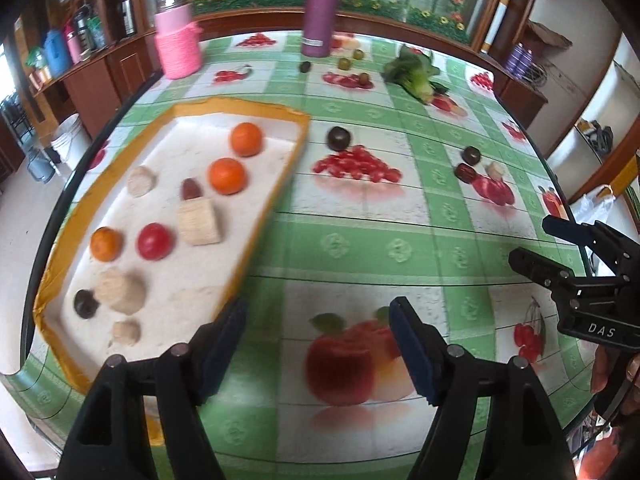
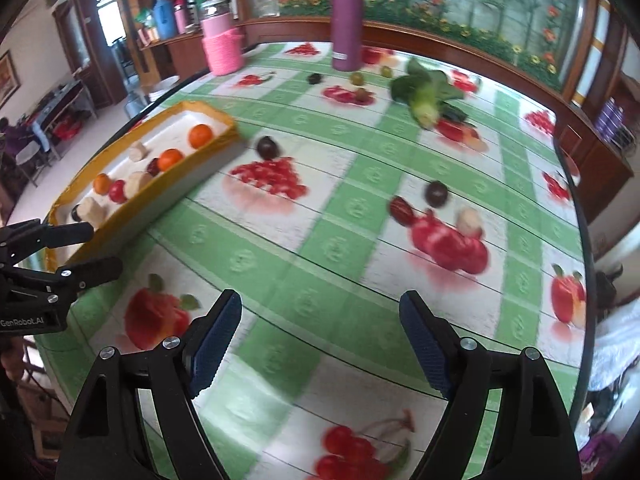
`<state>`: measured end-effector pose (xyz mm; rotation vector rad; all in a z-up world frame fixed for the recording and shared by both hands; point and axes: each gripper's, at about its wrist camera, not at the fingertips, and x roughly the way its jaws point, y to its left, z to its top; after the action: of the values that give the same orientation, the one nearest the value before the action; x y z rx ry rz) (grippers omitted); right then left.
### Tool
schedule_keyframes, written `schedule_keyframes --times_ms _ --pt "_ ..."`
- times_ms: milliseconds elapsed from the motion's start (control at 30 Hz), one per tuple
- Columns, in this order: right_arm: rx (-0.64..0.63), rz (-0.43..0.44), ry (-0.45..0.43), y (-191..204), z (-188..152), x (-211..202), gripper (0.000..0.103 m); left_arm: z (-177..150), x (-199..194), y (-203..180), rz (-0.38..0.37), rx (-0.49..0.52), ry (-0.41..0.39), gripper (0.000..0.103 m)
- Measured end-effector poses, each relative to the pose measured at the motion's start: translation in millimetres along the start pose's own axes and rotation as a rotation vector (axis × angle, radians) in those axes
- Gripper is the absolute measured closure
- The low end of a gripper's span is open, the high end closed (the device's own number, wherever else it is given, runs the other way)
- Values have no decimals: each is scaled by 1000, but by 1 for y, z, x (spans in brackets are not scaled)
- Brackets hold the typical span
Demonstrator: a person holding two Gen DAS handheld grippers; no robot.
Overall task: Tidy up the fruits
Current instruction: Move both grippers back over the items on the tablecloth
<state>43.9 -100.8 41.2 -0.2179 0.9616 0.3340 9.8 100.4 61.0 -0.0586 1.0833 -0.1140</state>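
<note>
So both claws are up over the table with nothing in them. The left claw [image 1: 318, 314] has its jaws spread wide over a printed apple on the cloth, and the right claw [image 2: 320, 312] is the same, wide apart above a green stripe, empty. Each one shows up at the edge of the other's view, so they're fairly near each other.

The table [image 1: 360, 240] is round with a green and white checked cloth covered in printed fruit pictures, which makes spotting the real stuff a bit tricky. Around it there's wooden shelving with bottles and jugs, and a flowery mural along the back wall.

The tray [image 1: 256, 216] has a yellow rim and white inside, sitting on the left part of the table. In it: three oranges [image 1: 227, 176], a red tomato [image 1: 155, 241], a couple of dark red fruits and several pale beige chunks [image 1: 199, 222].

Still loose on the table: a dark plum [image 1: 339, 138] just beside the tray's far corner, another dark fruit [image 2: 436, 193] with a red one [image 2: 401, 210] and a pale piece [image 2: 470, 220] off to the right, and a few small ones near the purple flask [image 1: 321, 8]. There's also a leafy green vegetable [image 1: 414, 74] and a pink-wrapped jar [image 1: 179, 42] at the back.
</note>
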Motion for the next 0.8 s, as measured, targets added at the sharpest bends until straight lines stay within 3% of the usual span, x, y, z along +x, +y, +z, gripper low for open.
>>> schedule_keyframes --times_ms 200,467,600,800 --pt "0 -75 -5 -44 -10 -1 22 5 8 -36 -13 59 24 25" --pt "119 -18 -49 -102 3 -2 22 15 20 -52 -5 58 52 24" --pt "110 -13 -65 -120 22 7 22 26 20 -61 -6 65 42 24" --pt "20 -7 -18 -125 42 51 22 38 25 -83 -7 89 33 24"
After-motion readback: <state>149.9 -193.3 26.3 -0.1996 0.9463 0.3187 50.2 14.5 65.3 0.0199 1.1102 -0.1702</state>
